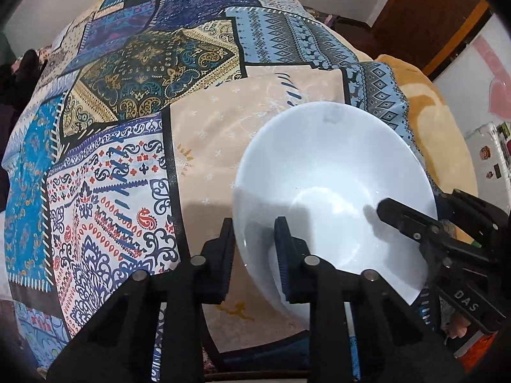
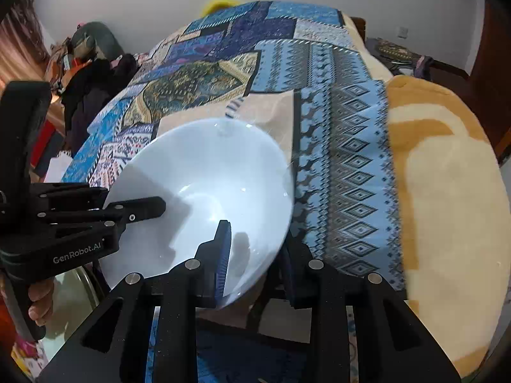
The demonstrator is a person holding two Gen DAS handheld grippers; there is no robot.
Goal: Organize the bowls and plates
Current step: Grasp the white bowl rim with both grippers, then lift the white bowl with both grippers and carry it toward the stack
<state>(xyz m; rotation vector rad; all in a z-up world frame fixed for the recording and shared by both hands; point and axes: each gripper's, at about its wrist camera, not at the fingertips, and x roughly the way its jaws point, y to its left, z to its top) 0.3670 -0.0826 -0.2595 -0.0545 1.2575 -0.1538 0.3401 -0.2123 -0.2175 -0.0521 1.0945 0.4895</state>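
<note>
A white bowl [image 1: 332, 191] is held tilted above the patchwork cloth [image 1: 127, 102]. My left gripper [image 1: 255, 242] straddles the bowl's near-left rim, one finger inside and one outside, jaws close on the rim. My right gripper [image 2: 255, 252] straddles the bowl's [image 2: 204, 185] right rim the same way. Each gripper shows in the other's view: the right one [image 1: 412, 220] reaches in from the right, the left one [image 2: 137, 210] from the left.
The patchwork cloth [image 2: 287, 63] covers a large bed-like surface. An orange-and-cream blanket [image 2: 447, 191] lies at its right side. Clothes and clutter [image 2: 89, 73] pile up at the far left. A wooden door [image 1: 424, 16] stands at the back right.
</note>
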